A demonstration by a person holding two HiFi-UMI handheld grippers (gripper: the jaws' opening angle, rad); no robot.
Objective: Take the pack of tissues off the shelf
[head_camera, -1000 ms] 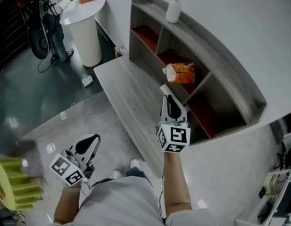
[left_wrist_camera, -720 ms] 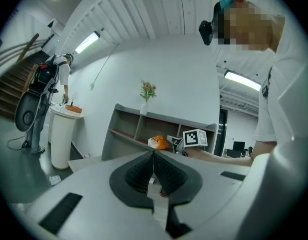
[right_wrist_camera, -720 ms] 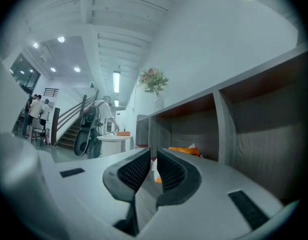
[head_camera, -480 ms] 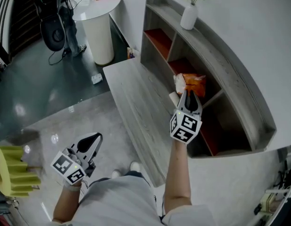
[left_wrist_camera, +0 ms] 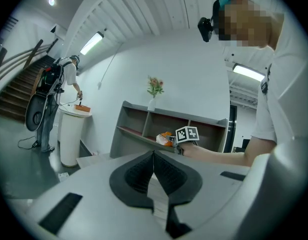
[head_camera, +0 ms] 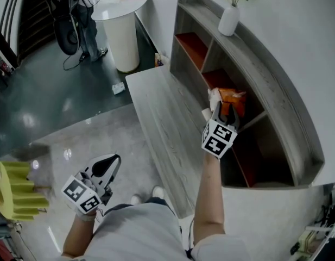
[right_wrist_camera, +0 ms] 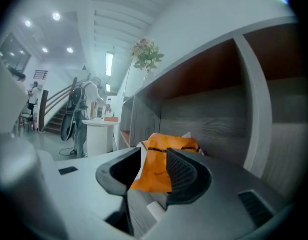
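The tissue pack (head_camera: 234, 97), orange with a white end, lies in the middle compartment of the grey shelf (head_camera: 267, 83). My right gripper (head_camera: 226, 111) reaches into that compartment, and its jaws are opening. In the right gripper view the pack (right_wrist_camera: 169, 143) sits between the two spread jaws of that gripper (right_wrist_camera: 154, 159), and the pads do not press on it. My left gripper (head_camera: 108, 163) hangs low at the left beside my body, far from the shelf. In its own view the left gripper (left_wrist_camera: 154, 156) has its jaws shut with nothing between them.
A long grey wooden bench (head_camera: 162, 113) runs in front of the shelf. A white vase with flowers (head_camera: 229, 18) stands on the shelf top. A round white table (head_camera: 122, 20) is at the far left end, with a person (left_wrist_camera: 71, 79) beside it. A yellow object (head_camera: 12, 192) sits on the floor.
My right gripper has moved forward from the bench into the shelf compartment, up to the tissue pack, and its jaws have spread. The left gripper has stayed in place.
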